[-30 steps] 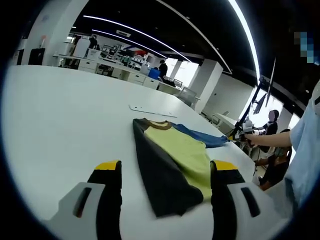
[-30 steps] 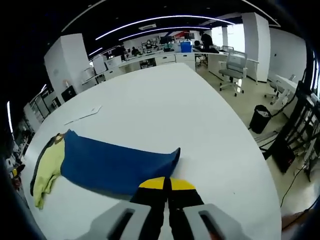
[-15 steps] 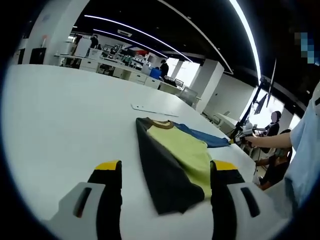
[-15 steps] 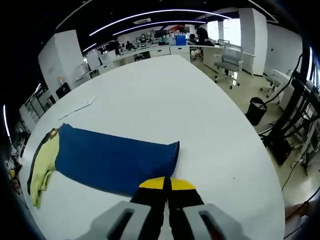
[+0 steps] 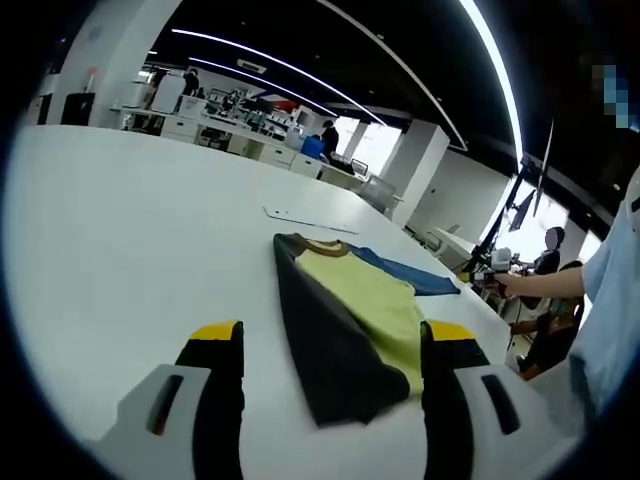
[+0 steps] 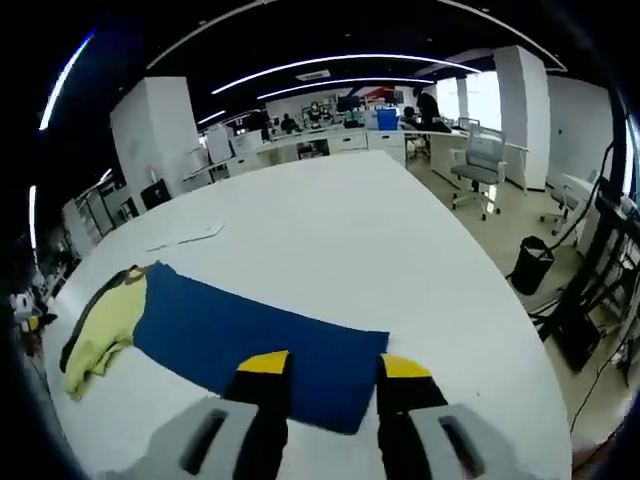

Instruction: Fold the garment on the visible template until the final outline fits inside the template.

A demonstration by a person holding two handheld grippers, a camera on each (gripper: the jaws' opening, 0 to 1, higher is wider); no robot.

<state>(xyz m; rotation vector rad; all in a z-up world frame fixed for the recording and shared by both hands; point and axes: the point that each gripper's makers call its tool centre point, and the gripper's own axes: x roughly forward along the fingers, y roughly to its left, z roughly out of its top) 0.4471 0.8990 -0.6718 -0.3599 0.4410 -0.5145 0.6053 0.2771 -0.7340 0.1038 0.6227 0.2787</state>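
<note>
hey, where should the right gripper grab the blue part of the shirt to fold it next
Grip the blue panel at its near corner, by the edge lying between the right gripper's open jaws. Come in low along the table: the cloth lies flat, so only its free edge probably offers a pinch.

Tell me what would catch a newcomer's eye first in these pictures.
The garment, with blue, yellow-green and dark parts, lies stretched across the big white table. The right gripper hovers open over the blue end, and the left gripper stands open at the dark edge.

The garment's (image 6: 255, 335) near edge hides behind the jaws.
</note>
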